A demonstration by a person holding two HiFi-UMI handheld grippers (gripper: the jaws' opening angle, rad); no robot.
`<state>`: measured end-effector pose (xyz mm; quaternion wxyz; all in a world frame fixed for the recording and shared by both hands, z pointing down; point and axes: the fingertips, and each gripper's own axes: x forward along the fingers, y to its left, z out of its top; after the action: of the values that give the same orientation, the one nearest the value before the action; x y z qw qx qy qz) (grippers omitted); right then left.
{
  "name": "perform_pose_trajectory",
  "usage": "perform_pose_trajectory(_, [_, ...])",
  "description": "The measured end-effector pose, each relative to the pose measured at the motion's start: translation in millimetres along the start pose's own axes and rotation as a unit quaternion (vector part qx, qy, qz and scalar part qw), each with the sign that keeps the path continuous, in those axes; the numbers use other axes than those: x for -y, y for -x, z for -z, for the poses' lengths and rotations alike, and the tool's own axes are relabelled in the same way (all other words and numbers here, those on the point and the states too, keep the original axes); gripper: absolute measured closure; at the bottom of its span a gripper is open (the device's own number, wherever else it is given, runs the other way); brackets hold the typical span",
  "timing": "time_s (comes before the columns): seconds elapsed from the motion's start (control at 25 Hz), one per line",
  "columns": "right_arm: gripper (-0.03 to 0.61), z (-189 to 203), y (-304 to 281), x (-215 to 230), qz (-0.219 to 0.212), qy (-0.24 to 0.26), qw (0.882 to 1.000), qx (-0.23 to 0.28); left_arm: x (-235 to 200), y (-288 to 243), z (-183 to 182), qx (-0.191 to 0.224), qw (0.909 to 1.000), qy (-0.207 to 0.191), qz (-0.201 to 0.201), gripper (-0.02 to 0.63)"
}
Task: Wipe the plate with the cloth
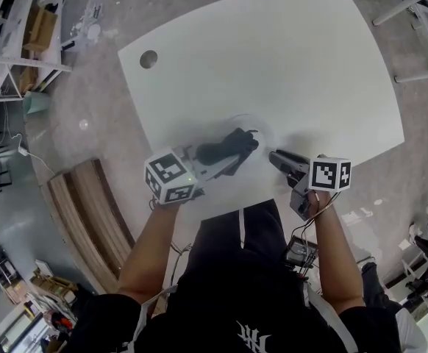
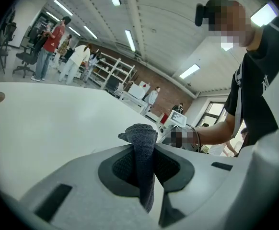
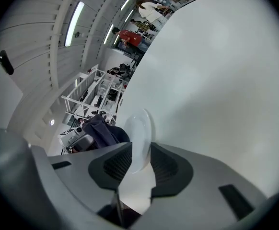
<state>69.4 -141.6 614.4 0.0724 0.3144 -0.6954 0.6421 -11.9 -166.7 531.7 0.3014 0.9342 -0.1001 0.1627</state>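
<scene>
my left gripper (image 1: 227,156) is clamped on the cloth (image 1: 232,144), a dark grey bunch. in the left gripper view the fabric is squeezed between both pads, with its crumpled end poking up past the fingertips. my right gripper (image 3: 140,152) is pinching the plate (image 3: 138,133). in the right gripper view its pale, glossy rim stands edge-on between the two ribbed pads and fills the gap from one to the other. from the head view, the plate sits over the near middle of the white table (image 1: 295,65), between my two grippers. it shows there only as a faint oval, and i can't tell whether it rests on the tabletop or is held just off it. the cloth overlaps the plate's left part in that view, and in the right gripper view it bunches just beyond the plate's far face, but whether the two actually touch i can't make out. the two grippers point inward toward each other, their marker cubes near the table's front edge. a round hole (image 1: 148,59) marks the table's far left corner, well apart from everything else.
</scene>
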Motion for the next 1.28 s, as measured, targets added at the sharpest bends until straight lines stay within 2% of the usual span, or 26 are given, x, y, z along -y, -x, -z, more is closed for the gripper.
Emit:
perform_pose_trajectory(0.24, [0.51, -2, -7, 4, 0.019, -0.003, 1.0, -0.015, 3, -19, 8, -0.06, 0.9971, -0.045, 0.017, 0.56])
perform_pose_trajectory(0.4, [0.549, 0, -6, 11, 0.033, -0.008, 0.999, -0.025, 9, -34, 15, -0.108, 0.9899, -0.09, 0.021, 0.56])
perform_pose_trajectory(0.56, [0.552, -2, -9, 10, 0.031, -0.014, 0.999, -0.026, 10, -49, 27, -0.169, 0.9745, -0.146, 0.019, 0.56])
perform_pose_trajectory(0.72, [0.554, -4, -10, 11, 0.029, -0.016, 0.999, -0.027, -4, -60, 32, -0.219, 0.9533, -0.207, -0.015, 0.56])
perform_pose_trajectory(0.84, [0.555, -4, -8, 11, 0.03, -0.016, 0.999, -0.028, -19, -66, 31, -0.238, 0.9405, -0.238, -0.043, 0.56])
perform_pose_trajectory(1.0, [0.555, -4, -8, 12, 0.031, -0.016, 0.999, -0.023, -41, -63, 26, -0.245, 0.9329, -0.254, -0.07, 0.56])
perform_pose_trajectory(1.28, [0.557, -3, -12, 10, 0.035, -0.018, 0.999, -0.013, -63, -26, 27, -0.244, 0.9333, -0.24, -0.108, 0.56])
